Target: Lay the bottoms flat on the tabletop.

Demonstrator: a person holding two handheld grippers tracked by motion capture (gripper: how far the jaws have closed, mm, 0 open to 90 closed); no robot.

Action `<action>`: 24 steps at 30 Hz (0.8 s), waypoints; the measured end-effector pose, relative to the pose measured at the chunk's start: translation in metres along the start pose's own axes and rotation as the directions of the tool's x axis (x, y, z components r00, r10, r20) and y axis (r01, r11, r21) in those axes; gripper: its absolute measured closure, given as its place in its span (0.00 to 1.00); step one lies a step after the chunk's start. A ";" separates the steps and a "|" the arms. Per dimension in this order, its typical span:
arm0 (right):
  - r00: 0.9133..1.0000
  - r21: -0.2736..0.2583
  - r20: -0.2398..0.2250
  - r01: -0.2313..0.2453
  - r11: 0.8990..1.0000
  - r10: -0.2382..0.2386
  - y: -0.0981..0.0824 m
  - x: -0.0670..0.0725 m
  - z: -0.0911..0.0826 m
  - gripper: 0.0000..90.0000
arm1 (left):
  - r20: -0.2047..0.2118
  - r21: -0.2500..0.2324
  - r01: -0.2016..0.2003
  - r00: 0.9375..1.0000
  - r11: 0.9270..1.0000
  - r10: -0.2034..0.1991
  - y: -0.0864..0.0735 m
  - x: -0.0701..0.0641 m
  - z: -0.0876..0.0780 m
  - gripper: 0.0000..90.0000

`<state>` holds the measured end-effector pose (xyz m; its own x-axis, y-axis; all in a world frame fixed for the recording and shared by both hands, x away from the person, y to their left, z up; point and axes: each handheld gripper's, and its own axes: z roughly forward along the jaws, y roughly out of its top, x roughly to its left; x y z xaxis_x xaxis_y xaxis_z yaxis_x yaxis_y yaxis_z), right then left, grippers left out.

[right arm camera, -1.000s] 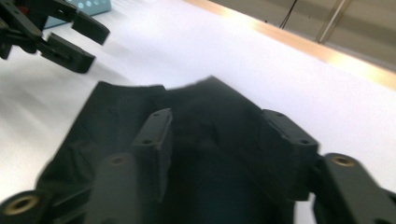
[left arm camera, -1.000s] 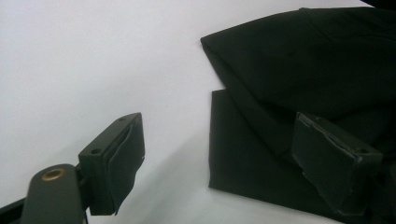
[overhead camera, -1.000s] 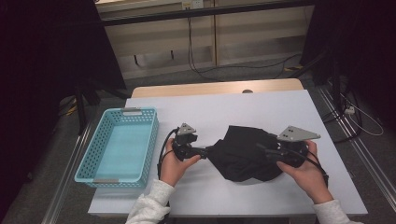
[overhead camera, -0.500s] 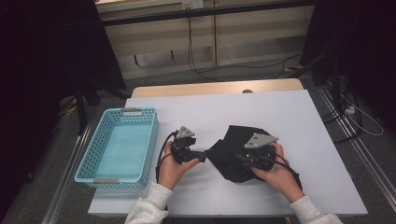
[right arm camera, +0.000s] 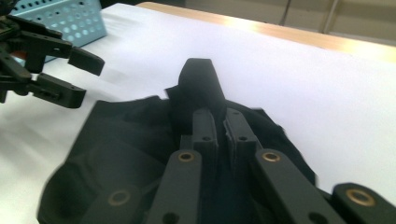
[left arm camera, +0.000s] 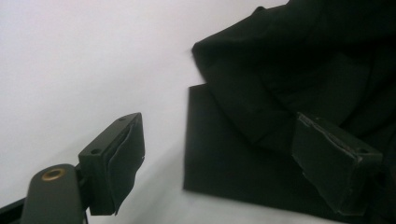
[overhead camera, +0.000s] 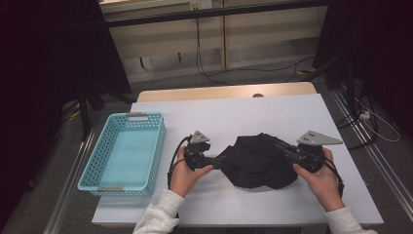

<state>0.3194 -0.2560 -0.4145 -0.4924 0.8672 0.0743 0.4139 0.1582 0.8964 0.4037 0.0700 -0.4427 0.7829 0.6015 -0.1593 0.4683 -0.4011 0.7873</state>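
Note:
A crumpled black cloth (overhead camera: 258, 161) lies on the white table (overhead camera: 234, 117), right of its middle. My right gripper (overhead camera: 281, 147) is at the cloth's right side. Its jaws have just been closing and now pinch a raised fold of the cloth (right arm camera: 201, 79) in the right gripper view (right arm camera: 222, 123). My left gripper (overhead camera: 220, 162) rests at the cloth's left edge with its jaws open. In the left gripper view (left arm camera: 224, 149) a flat corner of the cloth (left arm camera: 219, 154) lies between the jaws and the pads (left arm camera: 123, 158) do not touch it. That gripper (right arm camera: 80, 78) also appears at the left in the right gripper view.
A light blue plastic basket (overhead camera: 157, 146) stands on the table's left side, with nothing seen inside it; its corner (right arm camera: 65, 18) shows in the right gripper view. A wooden strip (overhead camera: 224, 91) runs along the table's far edge. Bare white table lies beyond the cloth.
The right gripper moved left over the middle of the cloth, then back to the right, and its jaws closed on a fold. The left gripper stayed in place.

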 end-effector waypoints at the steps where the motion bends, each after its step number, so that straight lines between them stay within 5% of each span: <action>1: 1.000 -0.001 0.007 -0.015 1.000 0.015 -0.002 -0.003 -0.002 0.94 | 0.006 0.005 -0.002 1.000 1.000 0.002 0.001 -0.002 0.002 0.20; 13: 0.991 0.004 0.124 -0.042 0.999 0.041 -0.021 -0.023 -0.029 0.94 | 0.068 0.038 -0.033 0.997 0.999 0.031 0.010 -0.016 0.028 0.21; 24: 0.982 0.000 0.186 -0.034 0.999 0.034 -0.029 -0.032 -0.040 0.94 | 0.100 0.079 -0.012 0.995 0.997 0.004 0.006 -0.018 0.038 0.29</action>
<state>0.2930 -0.3069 -0.4254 -0.3274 0.9446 0.0220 0.4307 0.1285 0.8933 0.4082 0.0309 -0.4577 0.8217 0.5277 -0.2152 0.4902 -0.4618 0.7392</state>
